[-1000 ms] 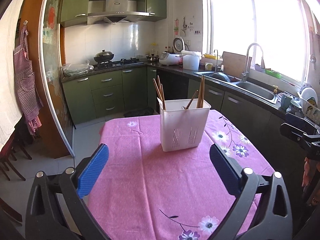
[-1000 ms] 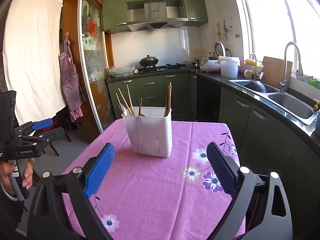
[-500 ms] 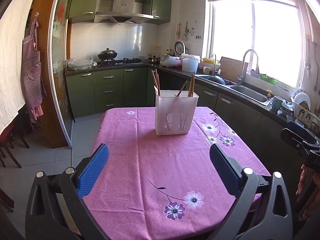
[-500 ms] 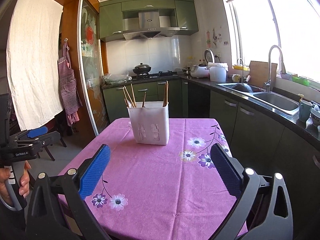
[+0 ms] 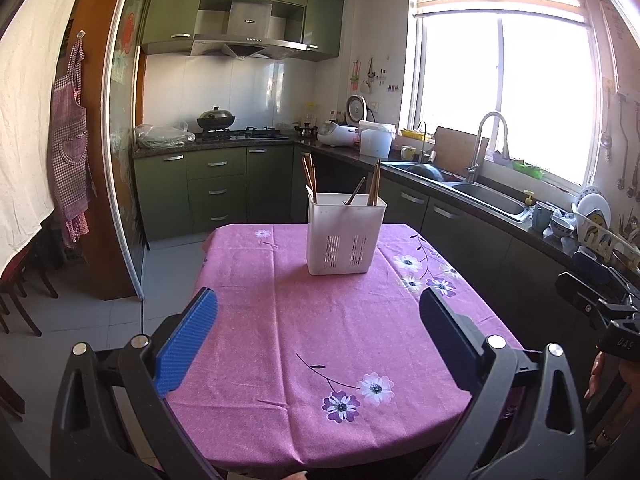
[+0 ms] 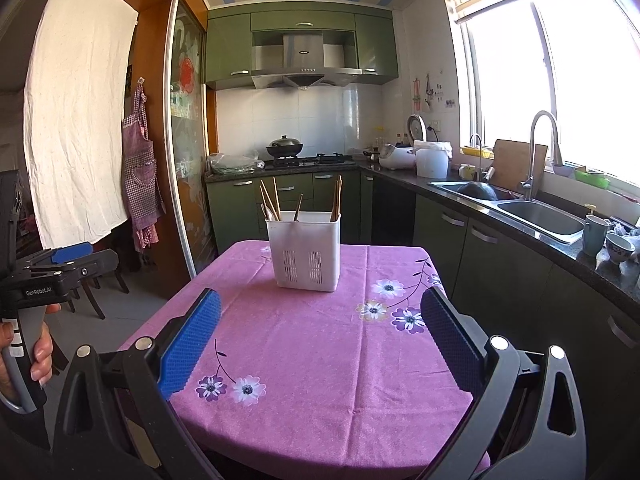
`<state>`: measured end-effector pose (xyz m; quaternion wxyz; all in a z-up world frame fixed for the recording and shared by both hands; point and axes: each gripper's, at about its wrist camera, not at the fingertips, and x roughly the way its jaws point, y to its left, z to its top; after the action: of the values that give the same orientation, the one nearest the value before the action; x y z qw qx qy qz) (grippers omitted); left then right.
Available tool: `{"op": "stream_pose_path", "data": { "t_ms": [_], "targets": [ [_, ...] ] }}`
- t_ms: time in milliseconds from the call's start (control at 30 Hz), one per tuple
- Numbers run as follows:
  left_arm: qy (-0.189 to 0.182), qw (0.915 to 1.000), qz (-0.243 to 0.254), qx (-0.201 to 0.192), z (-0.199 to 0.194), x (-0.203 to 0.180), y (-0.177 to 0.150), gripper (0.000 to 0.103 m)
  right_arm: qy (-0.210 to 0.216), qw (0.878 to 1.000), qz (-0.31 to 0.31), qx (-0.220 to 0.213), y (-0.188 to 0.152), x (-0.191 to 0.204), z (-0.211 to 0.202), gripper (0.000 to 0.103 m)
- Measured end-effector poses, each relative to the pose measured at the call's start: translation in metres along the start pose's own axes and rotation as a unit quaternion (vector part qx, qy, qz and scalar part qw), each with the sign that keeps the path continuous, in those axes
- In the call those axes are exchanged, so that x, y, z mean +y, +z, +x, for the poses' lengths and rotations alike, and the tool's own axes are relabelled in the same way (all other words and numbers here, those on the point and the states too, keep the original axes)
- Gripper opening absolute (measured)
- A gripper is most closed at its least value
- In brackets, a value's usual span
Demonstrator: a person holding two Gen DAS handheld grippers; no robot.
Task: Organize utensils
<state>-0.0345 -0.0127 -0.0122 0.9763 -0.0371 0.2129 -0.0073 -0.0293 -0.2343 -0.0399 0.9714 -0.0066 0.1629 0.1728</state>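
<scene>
A white slotted utensil holder point(image 5: 345, 235) point(image 6: 305, 251) stands upright on the far half of the pink flowered tablecloth point(image 5: 320, 332) point(image 6: 312, 344). Several wooden chopsticks point(image 5: 309, 178) point(image 6: 271, 198) stick out of its compartments. My left gripper point(image 5: 318, 320) hangs open at the near edge of the table, well short of the holder, nothing between its blue pads. My right gripper point(image 6: 320, 322) is also open and empty, equally far back. The left gripper point(image 6: 60, 262) shows at the left edge of the right wrist view, held by a hand point(image 6: 42, 354).
Green kitchen cabinets point(image 5: 216, 188) and a dark counter with a sink point(image 6: 536, 216) run behind and right of the table. Cups and bowls point(image 6: 608, 238) sit on the counter at right. Dark chairs point(image 6: 108, 280) stand on the floor at left.
Both grippers have pulled back and up from the holder, which now looks smaller and farther away. Both stayed open and empty.
</scene>
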Motion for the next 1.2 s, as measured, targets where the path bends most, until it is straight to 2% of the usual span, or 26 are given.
{"op": "stream_pose_path", "data": {
  "t_ms": [367,1200],
  "targets": [
    [0.0,1.0,0.0,-0.001,-0.004,-0.001,0.001,0.096,0.013,1.0,-0.007,0.01,-0.001,0.012,0.007,0.098],
    [0.001,1.0,0.002,0.006,-0.003,-0.001,0.003,0.096,0.015,1.0,-0.008,0.013,-0.003,0.01,0.011,0.098]
  ]
}}
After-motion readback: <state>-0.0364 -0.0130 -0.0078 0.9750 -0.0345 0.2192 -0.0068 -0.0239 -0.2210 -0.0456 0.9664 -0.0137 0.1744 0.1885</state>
